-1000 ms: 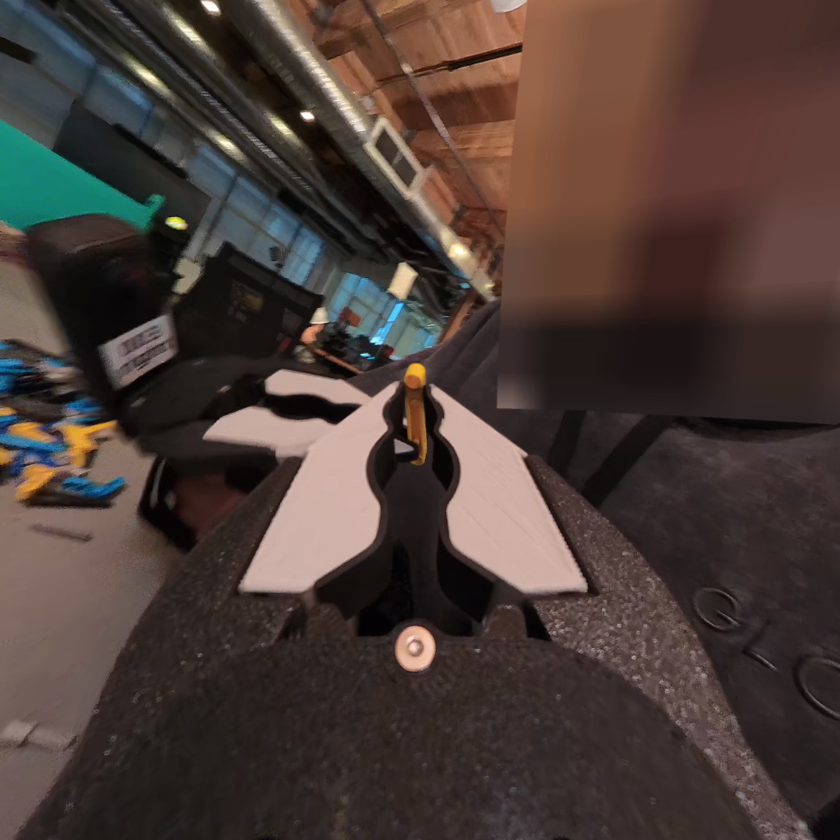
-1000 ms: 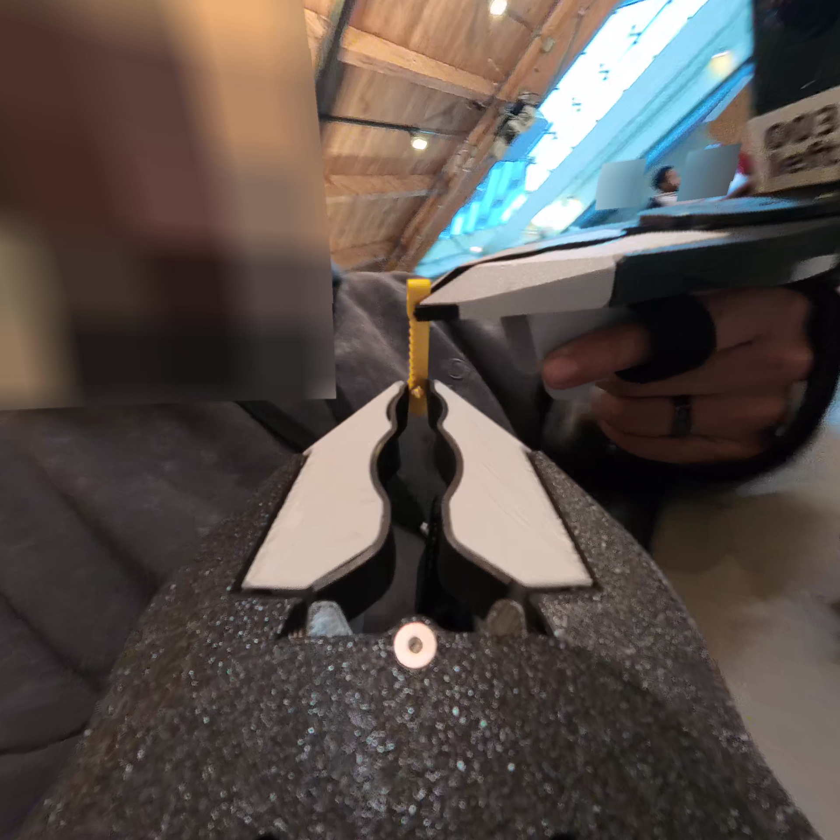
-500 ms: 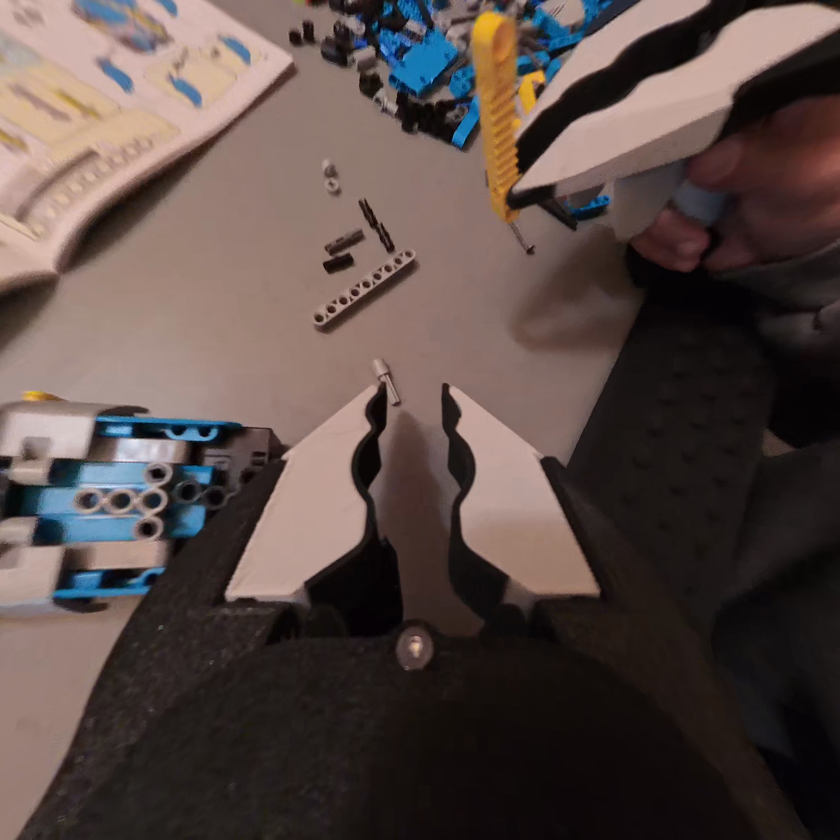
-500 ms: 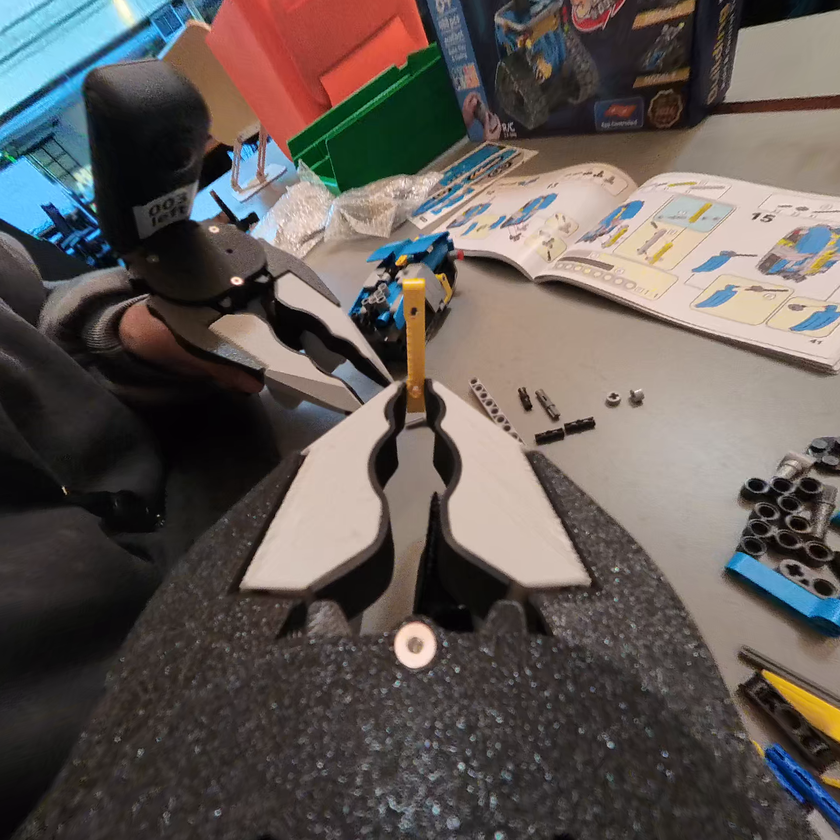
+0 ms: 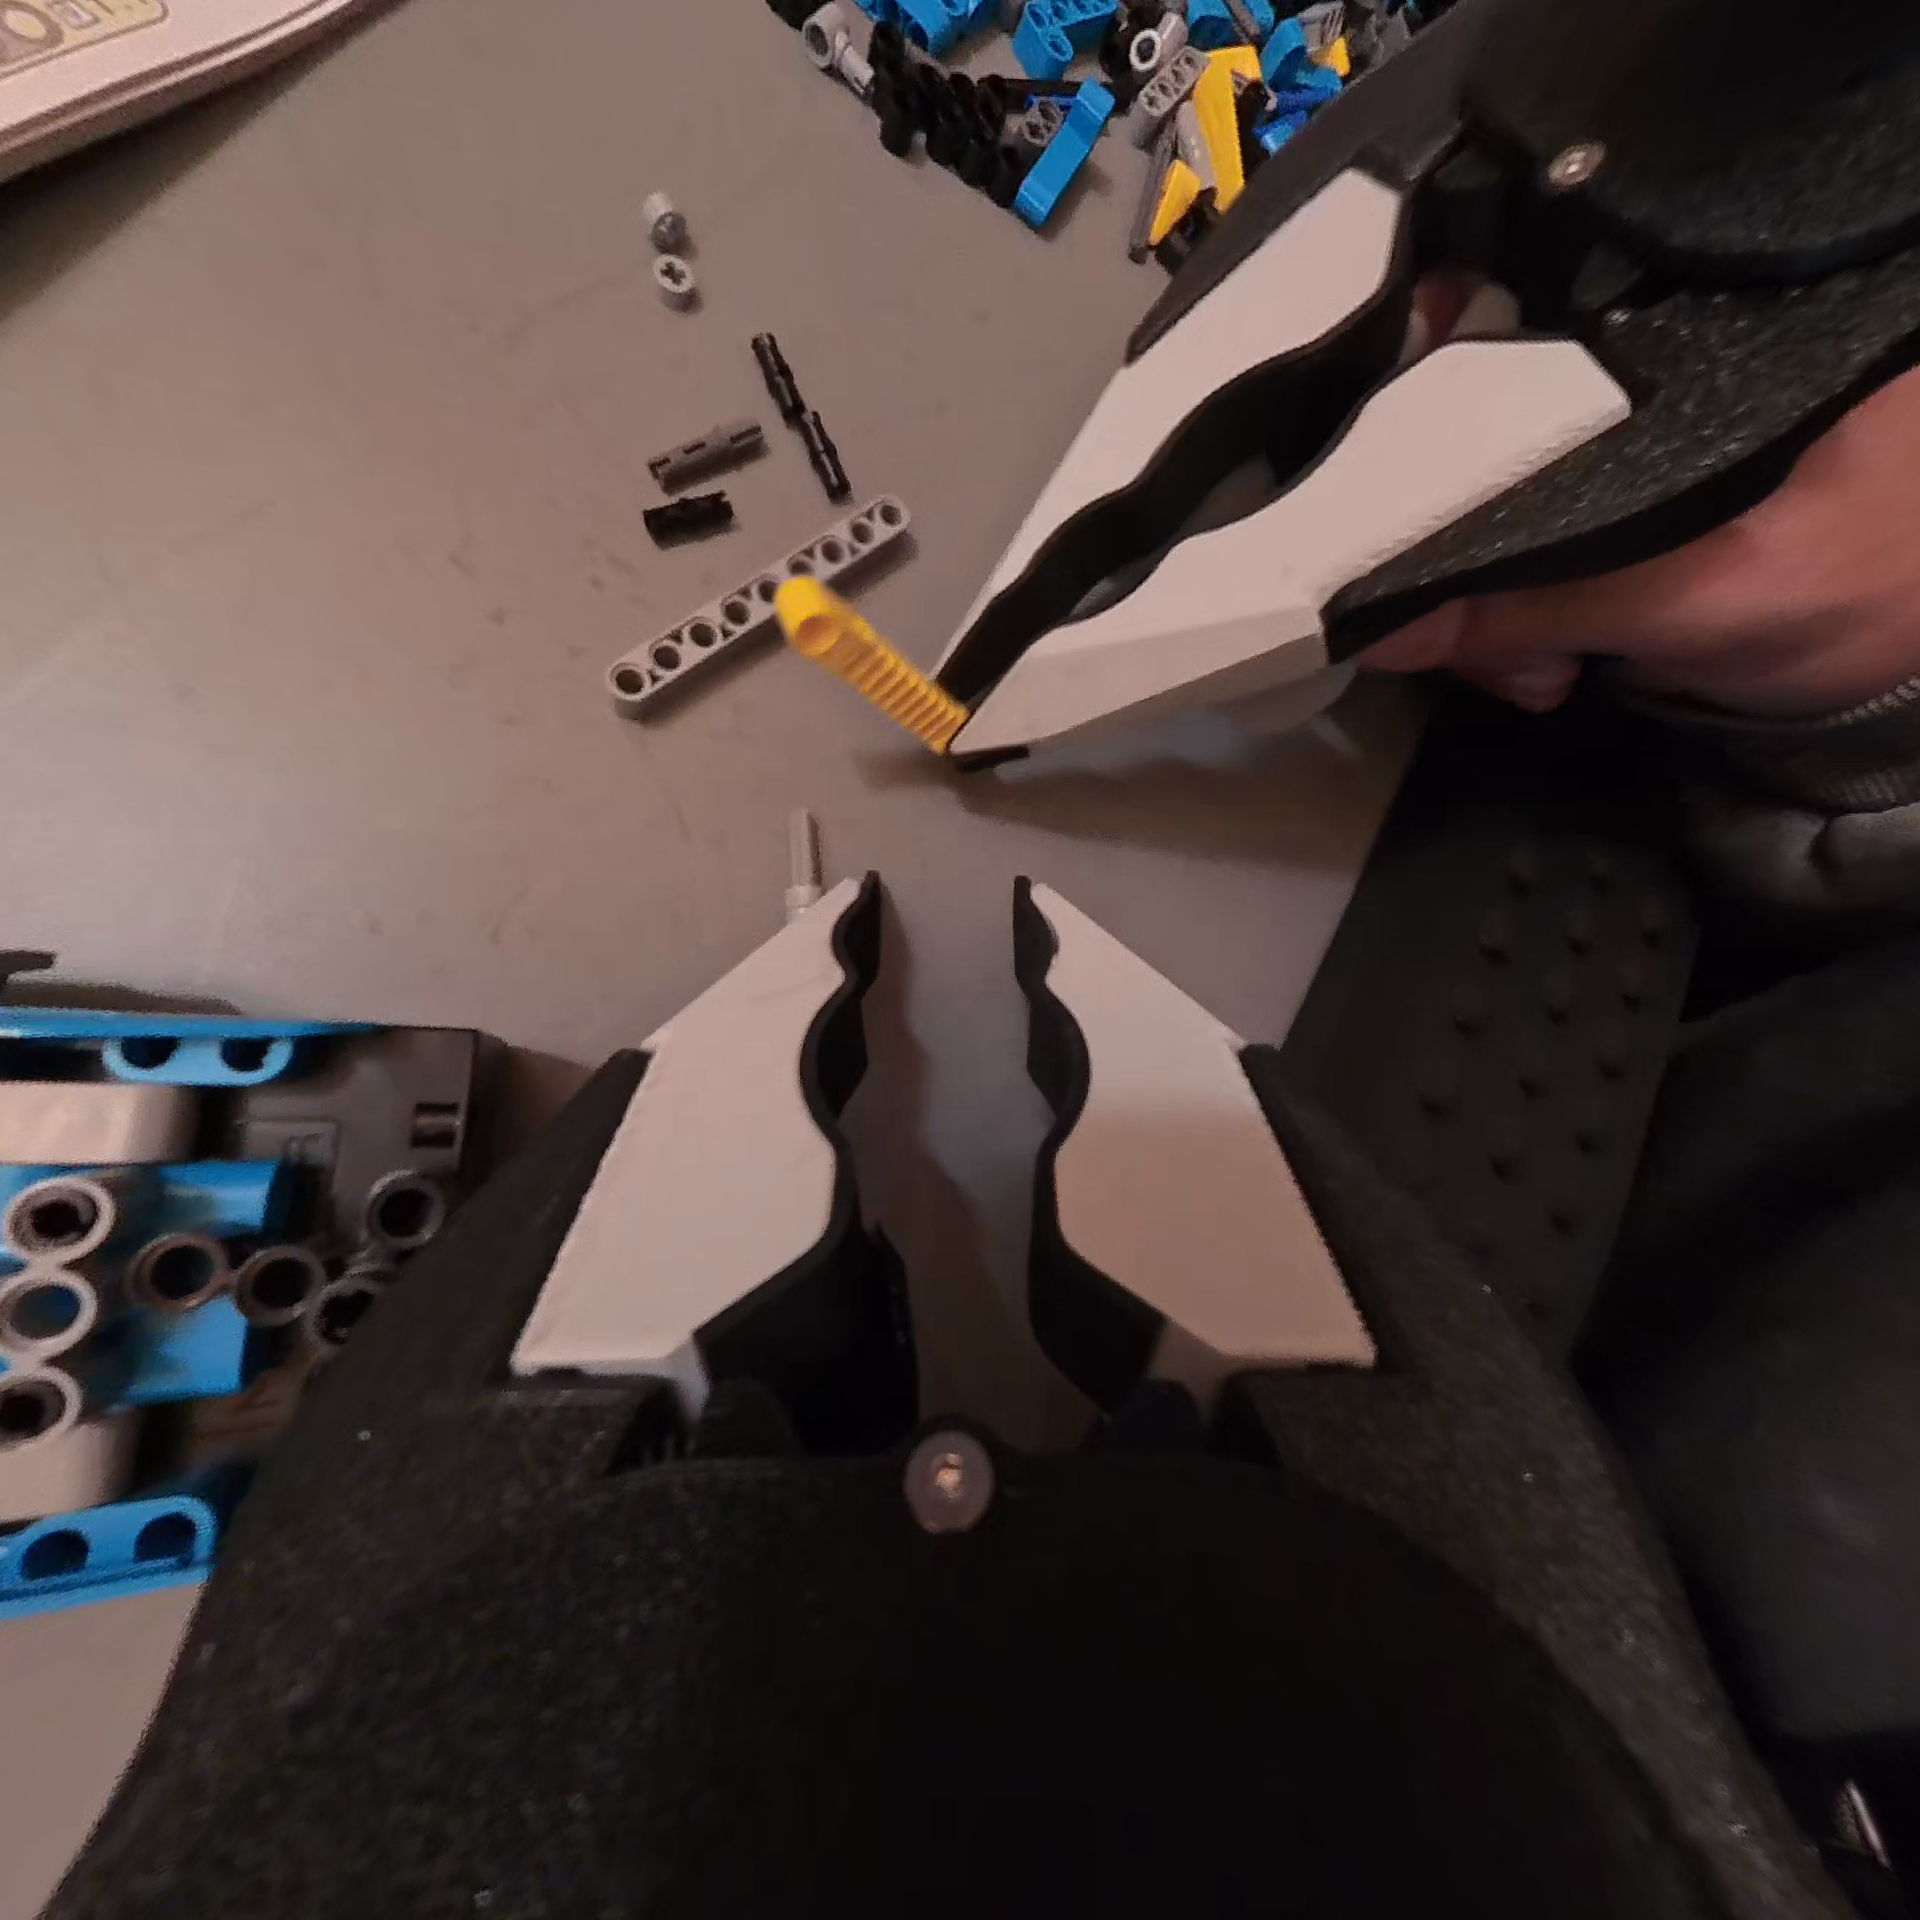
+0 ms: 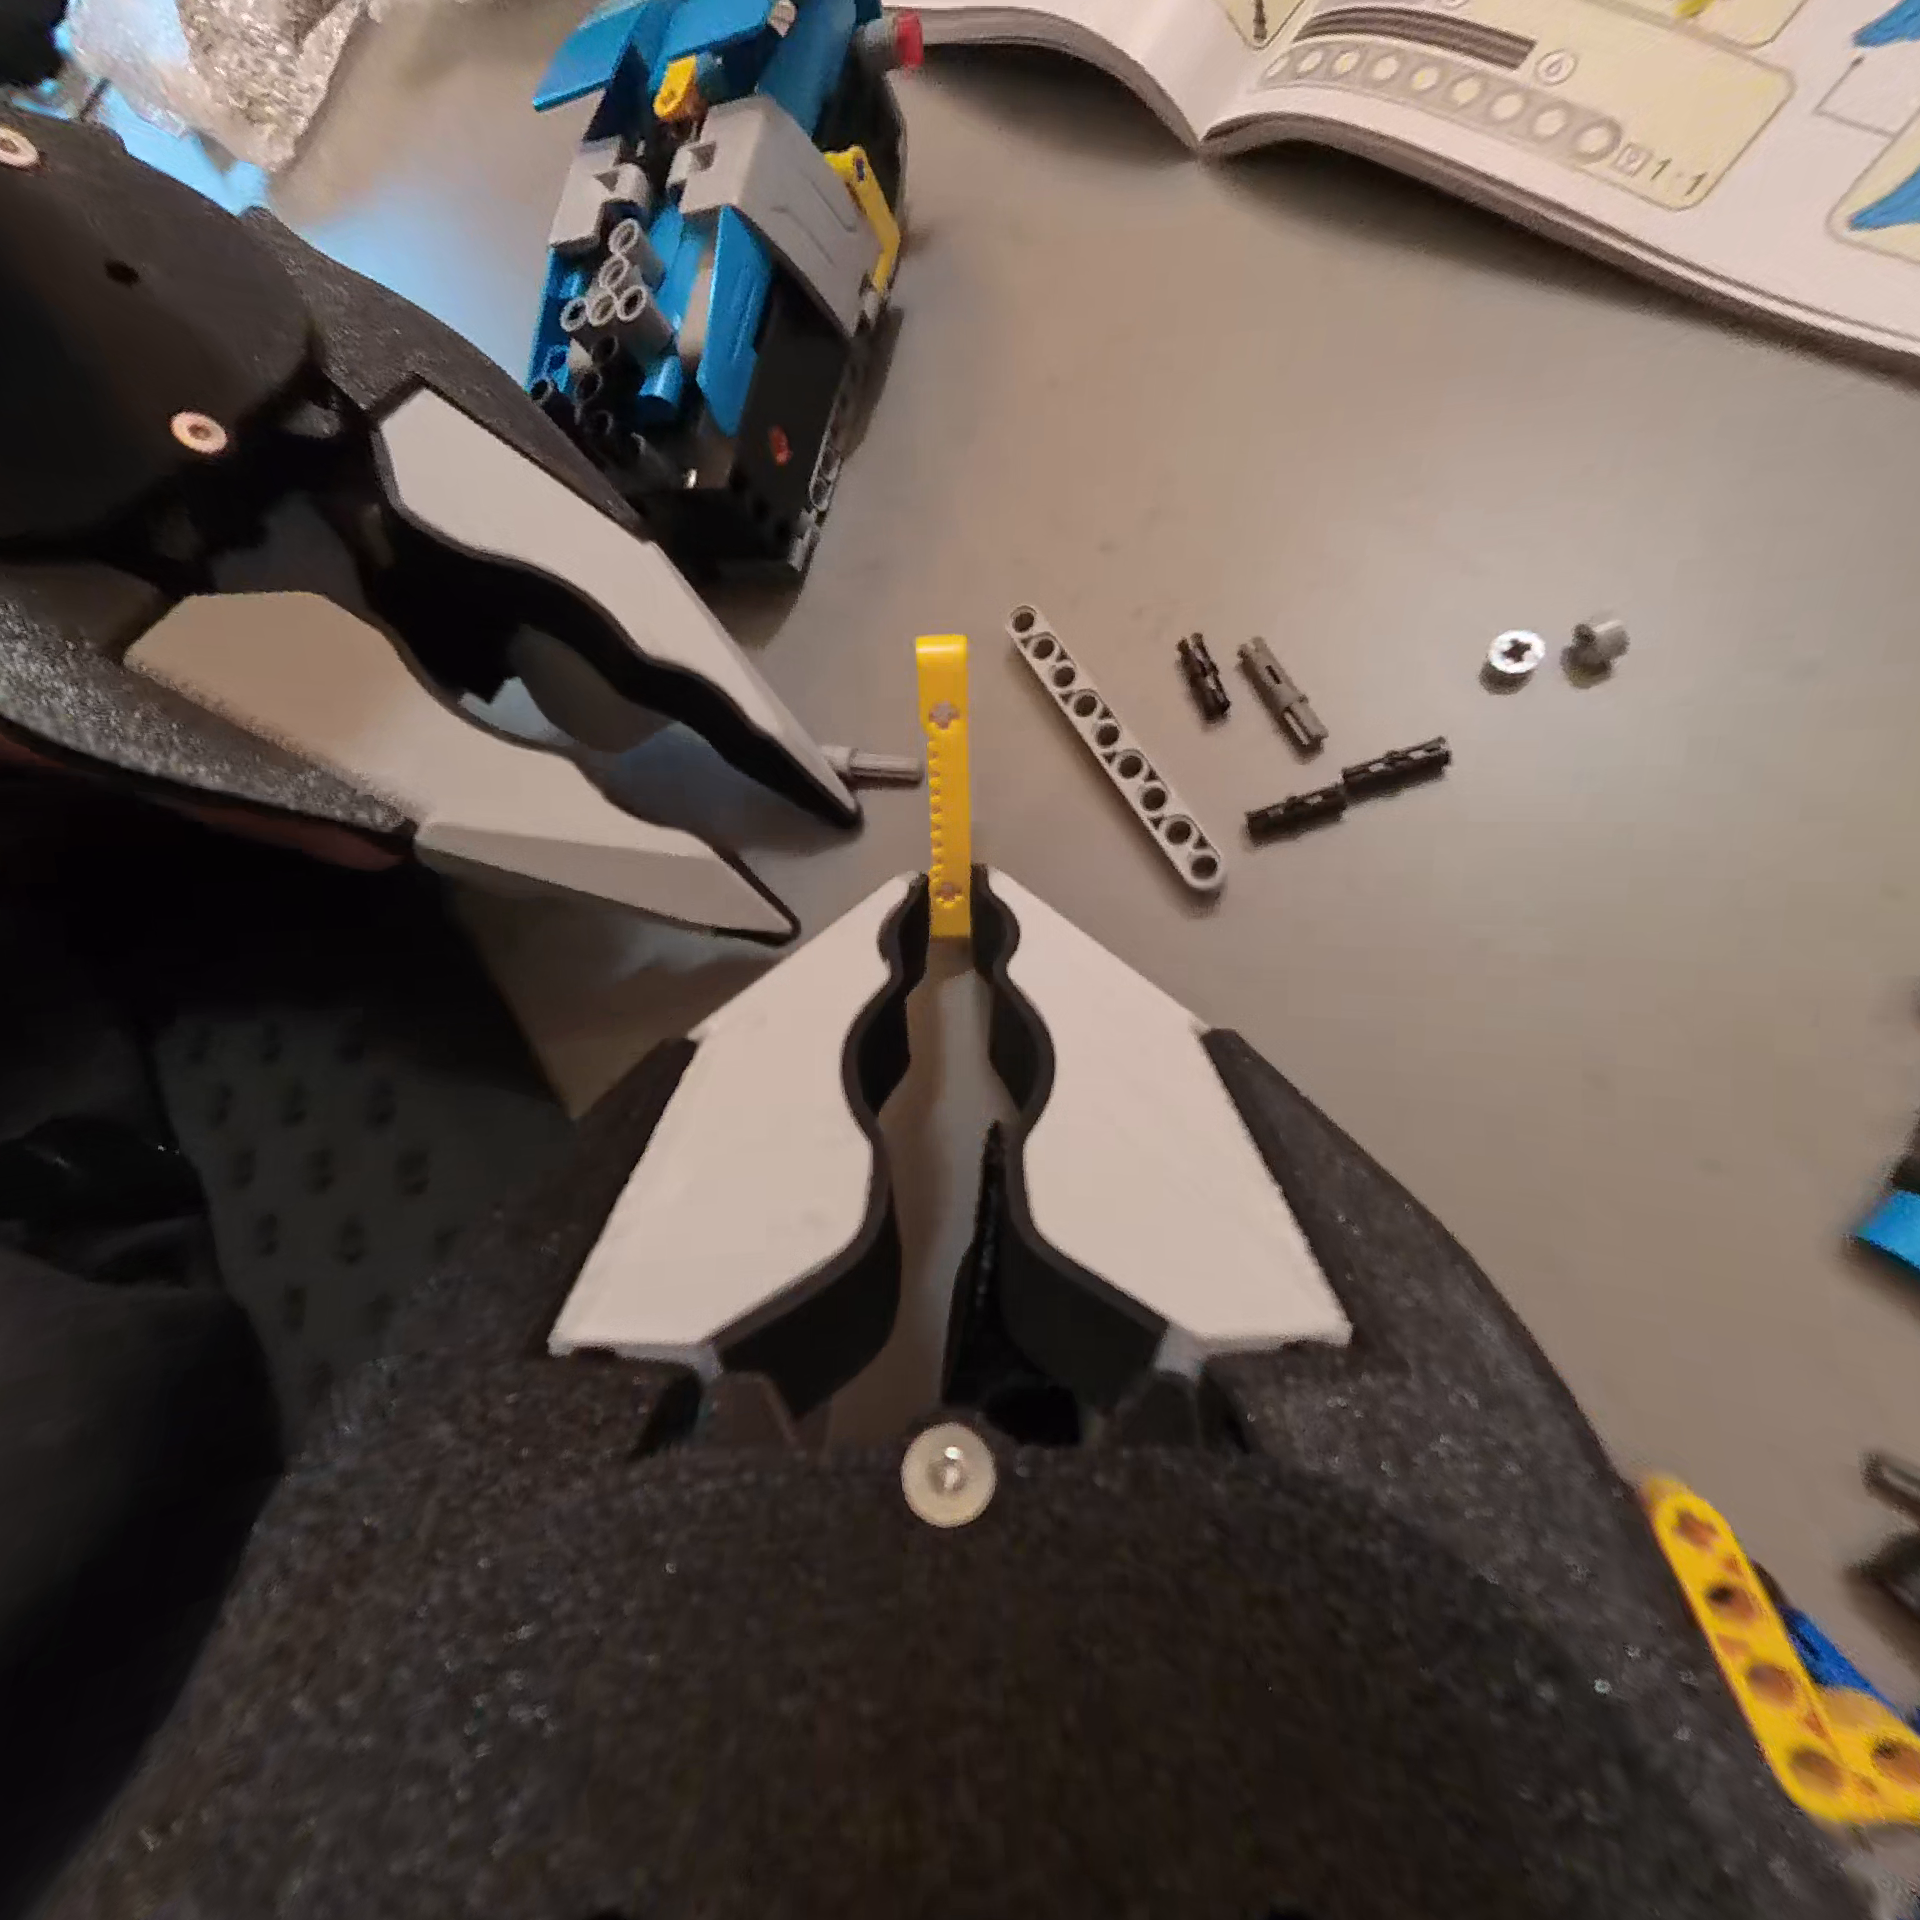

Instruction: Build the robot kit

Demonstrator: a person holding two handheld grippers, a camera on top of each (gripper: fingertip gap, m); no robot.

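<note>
A yellow toothed rack piece point(image 6: 943, 769) stands at the centre of the right wrist view, its lower end clamped between the tips of the right gripper point(image 6: 948, 902), whose jaws are closed on it; in the left wrist view the same piece juts toward the upper left from that gripper's tips at centre right. Just right of it in the right wrist view a long grey beam with a row of holes point(image 6: 1114, 750) lies on the grey table point(image 6: 1455, 1039), and further right lie short black and dark grey pins point(image 6: 1347, 788) and two small grey bushings point(image 6: 1514, 657). The left gripper point(image 5: 943, 896) sits at the centre of its own view with its jaws parted and nothing between them; a small grey pin point(image 5: 804, 858) lies at the tip of its left finger. At the lower left of that view is a partly built blue and grey model point(image 5: 156, 1278), which the right wrist view shows at the upper left beyond the left gripper. An open instruction booklet point(image 6: 1558, 156) lies along the upper right of the right wrist view, and a heap of loose blue, black and yellow parts point(image 5: 1060, 94) fills the top of the left wrist view.
</note>
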